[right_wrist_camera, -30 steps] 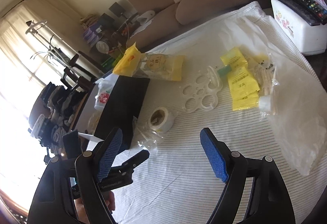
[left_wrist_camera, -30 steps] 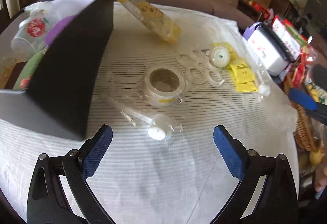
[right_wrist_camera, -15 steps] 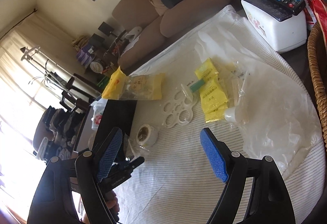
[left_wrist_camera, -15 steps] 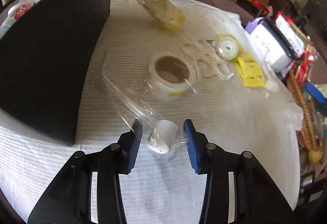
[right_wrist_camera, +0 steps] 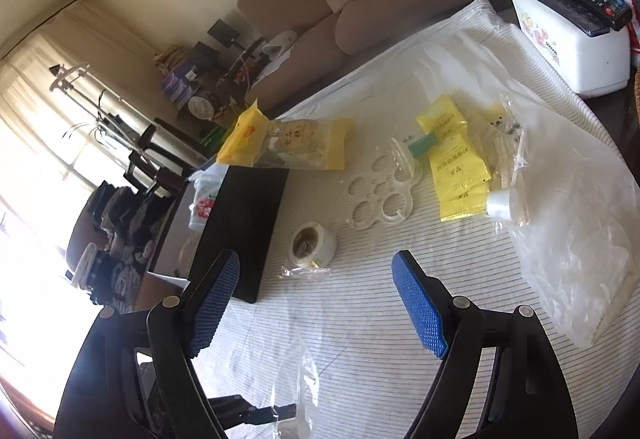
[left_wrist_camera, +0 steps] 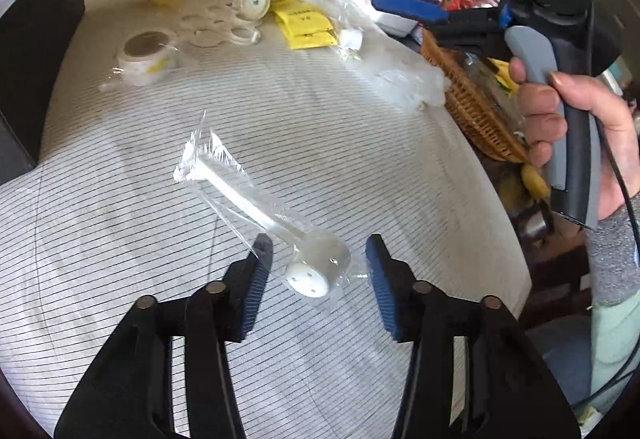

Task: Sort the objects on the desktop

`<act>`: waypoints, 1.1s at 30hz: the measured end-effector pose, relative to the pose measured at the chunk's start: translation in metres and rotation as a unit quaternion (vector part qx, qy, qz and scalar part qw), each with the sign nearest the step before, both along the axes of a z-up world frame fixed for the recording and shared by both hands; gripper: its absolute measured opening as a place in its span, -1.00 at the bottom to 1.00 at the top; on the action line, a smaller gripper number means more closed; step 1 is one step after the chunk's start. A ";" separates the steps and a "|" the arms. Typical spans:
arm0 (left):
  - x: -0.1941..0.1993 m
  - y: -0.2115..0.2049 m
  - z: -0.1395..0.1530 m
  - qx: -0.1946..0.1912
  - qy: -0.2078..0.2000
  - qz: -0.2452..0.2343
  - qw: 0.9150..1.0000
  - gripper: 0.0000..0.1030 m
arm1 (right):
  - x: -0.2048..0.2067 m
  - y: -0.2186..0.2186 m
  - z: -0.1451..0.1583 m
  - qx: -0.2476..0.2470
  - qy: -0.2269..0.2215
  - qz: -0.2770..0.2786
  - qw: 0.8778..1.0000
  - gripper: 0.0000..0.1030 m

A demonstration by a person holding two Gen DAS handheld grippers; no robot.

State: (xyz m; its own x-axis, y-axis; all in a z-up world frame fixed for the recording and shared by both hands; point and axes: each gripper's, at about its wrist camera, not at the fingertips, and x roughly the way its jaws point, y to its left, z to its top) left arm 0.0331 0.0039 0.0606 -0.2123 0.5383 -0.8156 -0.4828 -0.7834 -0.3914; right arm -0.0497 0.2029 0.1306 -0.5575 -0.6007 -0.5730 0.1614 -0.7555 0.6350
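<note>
A clear plastic-wrapped white utensil with a round perforated head [left_wrist_camera: 312, 267] lies between the fingers of my left gripper [left_wrist_camera: 318, 263]; the jaws stand apart and do not press on it, and its wrapped handle [left_wrist_camera: 224, 175] points away over the striped cloth. My right gripper [right_wrist_camera: 316, 303] is open and empty above the table; it also shows in the left wrist view [left_wrist_camera: 408, 9]. A tape roll [right_wrist_camera: 312, 243], a white ring-shaped plastic piece [right_wrist_camera: 380, 195] and yellow sachets [right_wrist_camera: 456, 171] lie further back.
A black box [right_wrist_camera: 244, 219] stands at the left. A yellow snack bag [right_wrist_camera: 288, 151] leans on it. A crumpled clear bag [right_wrist_camera: 576, 235] lies at the right. A white box with remotes [right_wrist_camera: 568, 39] and a wicker basket [left_wrist_camera: 472, 99] sit at the right edge.
The left gripper has closed around the wrapped utensil, carried it nearer and right of the tape roll, then opened wider. The right gripper has pulled back and up.
</note>
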 end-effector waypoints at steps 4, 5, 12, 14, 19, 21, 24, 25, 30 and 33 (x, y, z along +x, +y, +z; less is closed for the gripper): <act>-0.016 -0.023 0.010 0.029 -0.002 0.039 0.999 0.46 | -0.003 -0.004 -0.005 0.006 -0.004 -0.003 1.000 0.60; -0.021 -0.032 0.015 0.043 0.000 0.052 0.998 0.46 | -0.004 -0.004 -0.006 0.007 -0.004 -0.006 1.000 0.59; -0.054 -0.088 0.038 0.080 0.022 0.138 0.987 0.59 | -0.011 -0.003 -0.017 0.032 -0.011 -0.023 0.999 0.59; -0.058 -0.089 0.036 0.077 0.023 0.141 0.987 0.59 | -0.013 -0.005 -0.020 0.056 -0.006 -0.029 0.998 0.59; -0.061 -0.080 0.038 0.088 0.027 0.132 0.987 0.59 | -0.033 -0.029 -0.035 0.148 0.010 -0.022 0.989 0.50; -0.061 -0.074 0.039 0.080 0.036 0.129 0.988 0.60 | -0.046 -0.037 -0.043 0.186 0.020 -0.028 0.982 0.34; -0.061 -0.071 0.036 0.076 0.034 0.122 0.989 0.59 | -0.066 -0.049 -0.061 0.240 0.029 -0.029 0.970 0.19; -0.062 -0.071 0.035 0.078 0.029 0.121 0.989 0.59 | -0.073 -0.054 -0.070 0.248 0.023 -0.022 0.968 0.13; -0.069 -0.078 0.031 0.086 0.015 0.130 0.988 0.59 | -0.088 -0.074 -0.097 0.306 0.019 -0.005 0.952 -0.39; -0.073 -0.082 0.029 0.096 0.007 0.136 0.986 0.60 | -0.089 -0.079 -0.100 0.319 0.036 -0.002 0.947 -0.74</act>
State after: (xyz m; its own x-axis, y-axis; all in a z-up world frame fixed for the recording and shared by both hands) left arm -0.0397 -0.0781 0.0900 -0.3806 0.6037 -0.7005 -0.2711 -0.7971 -0.5396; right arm -0.1384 0.1240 0.0305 -0.6107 -0.1425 -0.7790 0.1827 -0.9825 0.0365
